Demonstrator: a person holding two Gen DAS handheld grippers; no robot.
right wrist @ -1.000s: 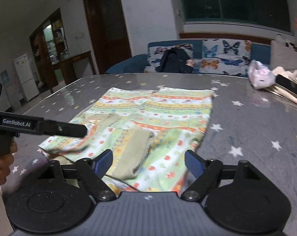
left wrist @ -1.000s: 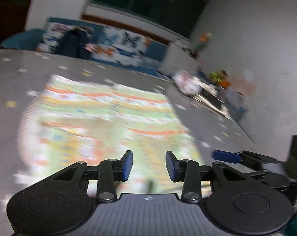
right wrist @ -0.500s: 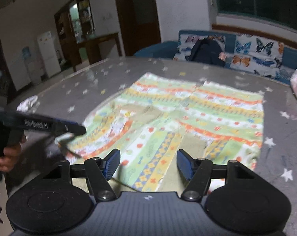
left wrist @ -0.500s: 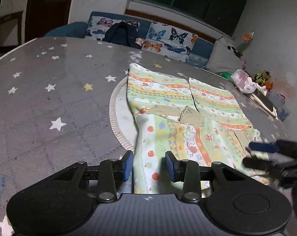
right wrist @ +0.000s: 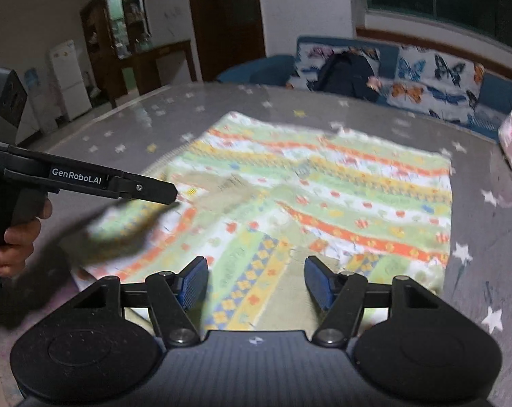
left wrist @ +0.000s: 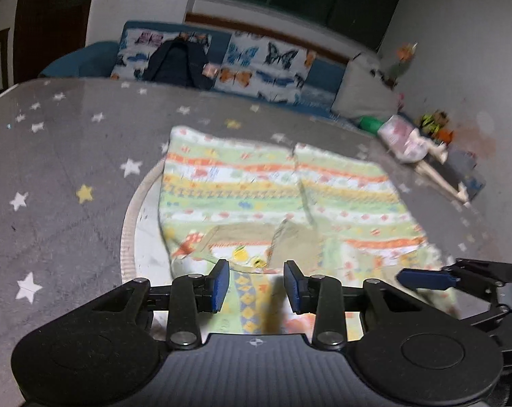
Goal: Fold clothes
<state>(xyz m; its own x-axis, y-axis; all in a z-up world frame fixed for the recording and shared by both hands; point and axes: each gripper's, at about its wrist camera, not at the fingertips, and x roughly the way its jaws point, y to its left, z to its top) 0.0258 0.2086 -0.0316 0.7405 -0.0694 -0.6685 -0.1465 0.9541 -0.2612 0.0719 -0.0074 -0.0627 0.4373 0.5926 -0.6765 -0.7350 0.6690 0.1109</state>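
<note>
A pair of striped shorts [left wrist: 272,196] in green, orange and yellow lies flat on the grey star-printed table [left wrist: 69,169], with khaki pocket linings showing near its middle. My left gripper [left wrist: 256,283] hovers over the near edge of the shorts, jaws apart, with cloth lying under the gap and not pinched. My right gripper [right wrist: 256,283] stands open wider over the near hem of the shorts [right wrist: 323,196]. Its blue pad [left wrist: 422,278] shows at the right of the left wrist view. Seen from the right, the left gripper [right wrist: 167,193] is above the near left corner, which is blurred.
A round white mat [left wrist: 137,224] lies under the left part of the shorts. A pink-and-white bundle [left wrist: 405,139] and flat items sit at the table's far right. Behind the table is a blue sofa [right wrist: 442,78] with butterfly cushions and a dark backpack. A person's hand [right wrist: 15,240] holds the left handle.
Both grippers have moved closer over the near edge of the shorts. The right jaws are narrower than a second ago. The left view has swung back to centre on the shorts.
</note>
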